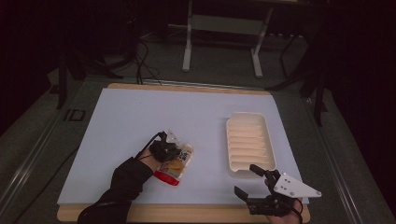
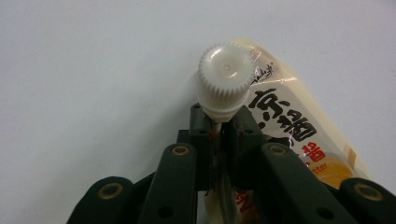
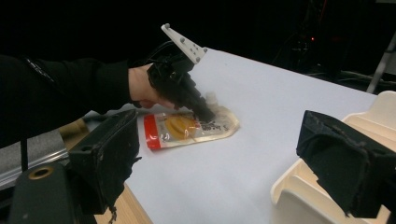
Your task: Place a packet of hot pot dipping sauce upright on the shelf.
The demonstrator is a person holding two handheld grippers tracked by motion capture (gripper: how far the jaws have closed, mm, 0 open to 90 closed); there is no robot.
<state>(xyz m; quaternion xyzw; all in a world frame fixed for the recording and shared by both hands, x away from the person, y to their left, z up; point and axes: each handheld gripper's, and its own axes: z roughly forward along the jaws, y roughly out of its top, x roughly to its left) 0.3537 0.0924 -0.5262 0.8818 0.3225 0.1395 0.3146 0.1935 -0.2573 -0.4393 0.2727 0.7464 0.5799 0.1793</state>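
Nearest the camera, the left gripper [image 2: 218,133] had its 2 fingers [image 2: 201,122] pinched shut on the neck of the sauce pouch [image 1: 176,163], just under its white cap [image 2: 226,74]; the pouch lay flat on the table [image 1: 140,121]. To the right sat the ribbed tray [image 1: 250,143], and the right gripper [image 1: 249,181] hung open beside it. The grasp looked made; next, probably, a careful lift toward the tray.
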